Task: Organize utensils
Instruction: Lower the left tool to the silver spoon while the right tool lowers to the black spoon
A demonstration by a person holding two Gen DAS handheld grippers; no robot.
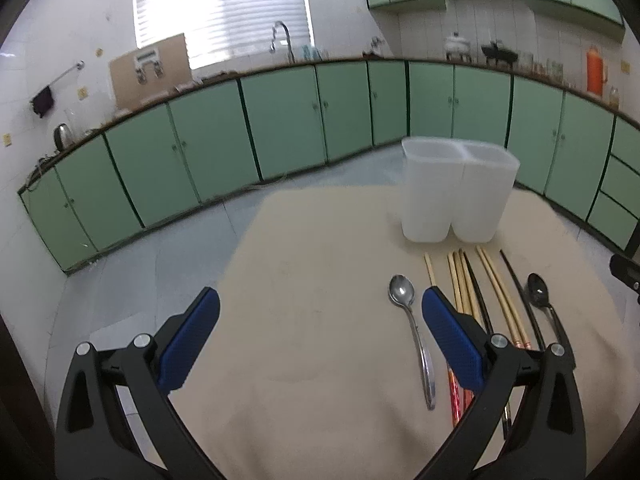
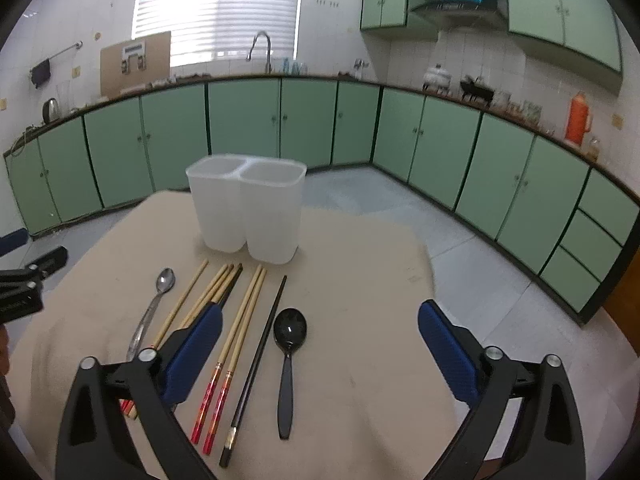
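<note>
A translucent white two-compartment holder stands empty at the far side of the beige table. In front of it lie a metal spoon, several bamboo chopsticks with red ends, black chopsticks and a black spoon. My left gripper hangs open above the table, left of the metal spoon, holding nothing. Over the black spoon and chopsticks my right gripper is open and empty.
Green kitchen cabinets run along the walls beyond a grey tiled floor. The left gripper's body shows at the left edge of the right wrist view. An orange flask stands on the counter.
</note>
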